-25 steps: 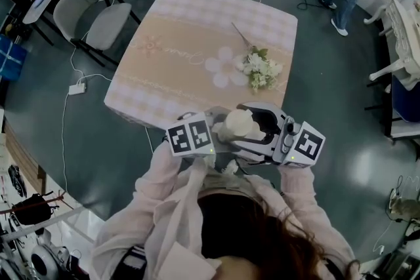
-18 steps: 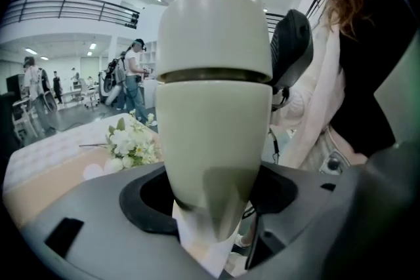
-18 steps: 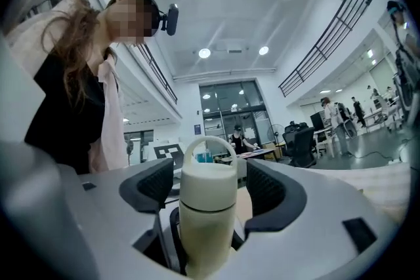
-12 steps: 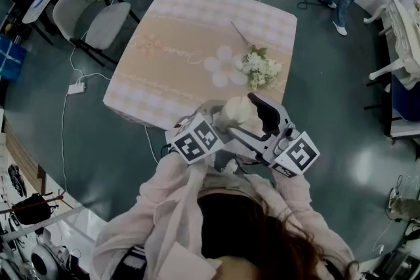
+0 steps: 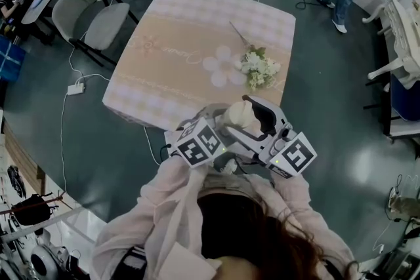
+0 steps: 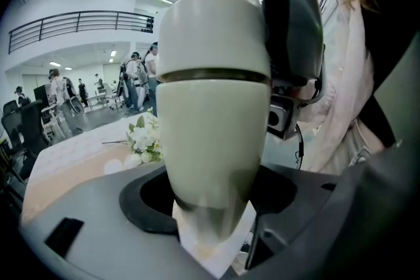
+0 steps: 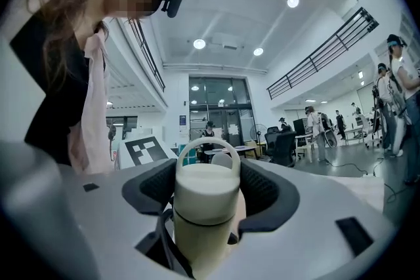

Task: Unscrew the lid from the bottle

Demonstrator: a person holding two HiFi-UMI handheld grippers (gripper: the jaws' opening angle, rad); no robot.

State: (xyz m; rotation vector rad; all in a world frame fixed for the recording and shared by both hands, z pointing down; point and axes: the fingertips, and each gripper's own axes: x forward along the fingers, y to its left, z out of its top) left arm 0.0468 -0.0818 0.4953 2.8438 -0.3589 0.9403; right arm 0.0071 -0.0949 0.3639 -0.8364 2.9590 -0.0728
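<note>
Table (image 5: 197, 23) beyond bottle (image 5: 237, 116) (in left gripper (image 6: 210, 199))

bottle (image 5: 237, 116): only a pale patch shows from above, the rest is covered.
bottle's base: blurred in the left gripper view.
lid (image 6: 213, 29): right side covered in that view.

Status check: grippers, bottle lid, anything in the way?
Left gripper shut on bottle body. Right gripper just closed further, now on lid. Lid seated, not yet off. Nothing blocking either gripper.
</note>
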